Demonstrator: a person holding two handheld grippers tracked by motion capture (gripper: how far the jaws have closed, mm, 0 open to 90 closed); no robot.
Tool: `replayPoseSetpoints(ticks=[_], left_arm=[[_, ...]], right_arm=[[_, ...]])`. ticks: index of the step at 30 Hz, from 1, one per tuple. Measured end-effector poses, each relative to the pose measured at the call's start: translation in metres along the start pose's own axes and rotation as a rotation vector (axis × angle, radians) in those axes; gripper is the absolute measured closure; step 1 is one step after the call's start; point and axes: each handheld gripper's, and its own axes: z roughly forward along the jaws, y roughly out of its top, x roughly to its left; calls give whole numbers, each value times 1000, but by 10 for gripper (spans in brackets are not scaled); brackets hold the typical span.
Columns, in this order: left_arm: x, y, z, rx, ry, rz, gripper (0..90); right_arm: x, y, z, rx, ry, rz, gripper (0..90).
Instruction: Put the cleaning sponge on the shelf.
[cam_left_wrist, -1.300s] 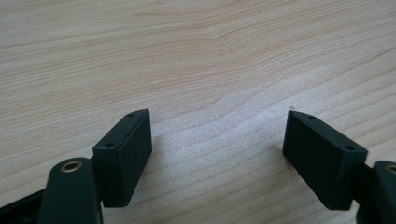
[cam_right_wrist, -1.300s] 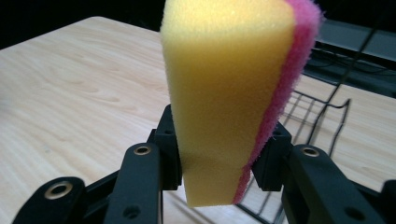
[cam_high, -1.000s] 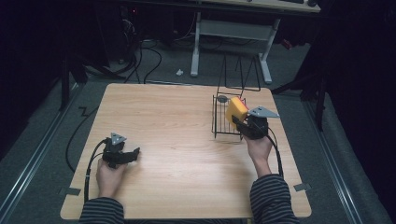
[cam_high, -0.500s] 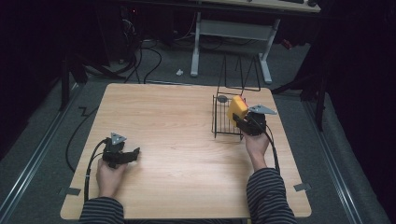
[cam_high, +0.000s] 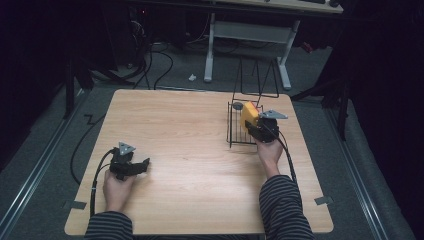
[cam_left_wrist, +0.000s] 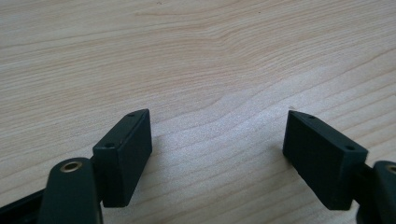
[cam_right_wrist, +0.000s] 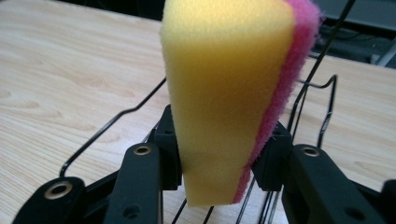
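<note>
A yellow sponge (cam_right_wrist: 224, 93) with a pink scouring side stands upright between the jaws of my right gripper (cam_right_wrist: 219, 144), which is shut on its lower part. In the high view that sponge (cam_high: 248, 114) is held over the black wire rack (cam_high: 235, 131) at the table's right side, with the right gripper (cam_high: 256, 127) just above the rack's front half. My left gripper (cam_high: 142, 165) rests low near the table's front left. Its jaws stand wide open over bare wood (cam_left_wrist: 215, 135), nothing between them.
A small dark round object (cam_high: 238, 106) sits at the rack's far left corner. The wooden table (cam_high: 185, 145) has wide bare room in its middle. Behind it stand a white desk frame (cam_high: 250, 35) and floor cables.
The right gripper with the sponge has shifted slightly forward and left over the wire rack. The left gripper has stayed where it was.
</note>
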Motion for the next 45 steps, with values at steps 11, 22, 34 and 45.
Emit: replayPoseSetpoints(ticks=[11, 22, 34, 45], left_arm=[[0, 0, 0, -2, 0, -1, 244], [0, 0, 0, -3, -1, 0, 244], [0, 0, 0, -3, -1, 0, 244], [0, 0, 0, -3, -1, 0, 244]], right_arm=[[10, 8, 13, 26, -3, -24, 613], [4, 5, 18, 45, -1, -3, 605], [1, 4, 18, 57, 0, 11, 490], [-4, 2, 11, 36, 23, 53, 301]])
